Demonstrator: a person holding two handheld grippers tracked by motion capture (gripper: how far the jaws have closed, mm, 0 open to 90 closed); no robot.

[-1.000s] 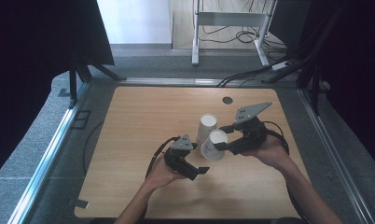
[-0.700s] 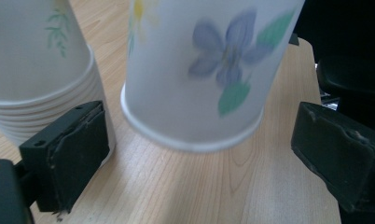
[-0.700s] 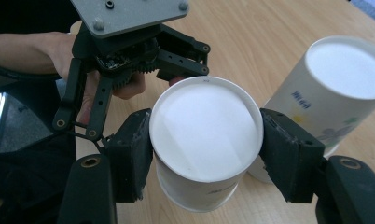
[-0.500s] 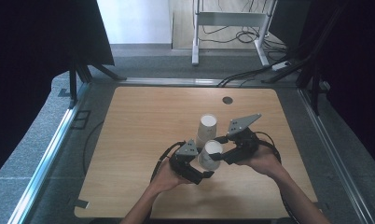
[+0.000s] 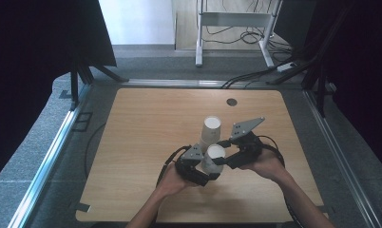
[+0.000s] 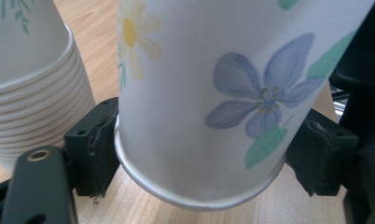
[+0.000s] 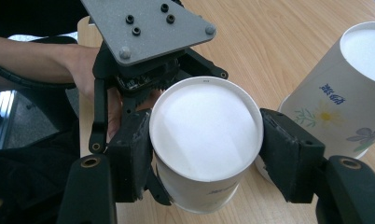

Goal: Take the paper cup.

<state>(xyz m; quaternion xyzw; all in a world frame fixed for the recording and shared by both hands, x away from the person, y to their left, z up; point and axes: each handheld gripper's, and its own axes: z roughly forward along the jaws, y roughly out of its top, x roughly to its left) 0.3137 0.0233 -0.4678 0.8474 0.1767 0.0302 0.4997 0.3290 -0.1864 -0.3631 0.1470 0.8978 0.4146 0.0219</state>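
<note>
Left gripper (image 5: 204, 167) sits low on the tabletop (image 5: 141, 133), near the front edge, held by the person's left hand (image 5: 172, 179). Its jaws are clamped on the lower rim end of an upside-down paper cup (image 5: 213, 159) with a flower print; in the left gripper view the cup (image 6: 213, 98) sits between both pads, rim just above the wood, and the stack of cups (image 6: 31, 79) stands just beside it at left. Right gripper (image 5: 227, 159) comes in from the right, held by the right hand (image 5: 267, 164), and its jaws pinch the same cup near its closed white base (image 7: 205, 130), pads touching both sides. The stack (image 5: 210, 130) stands upright just behind the held cup, bases up. Small dark disc (image 5: 232, 101) lies well apart near the far edge.
</note>
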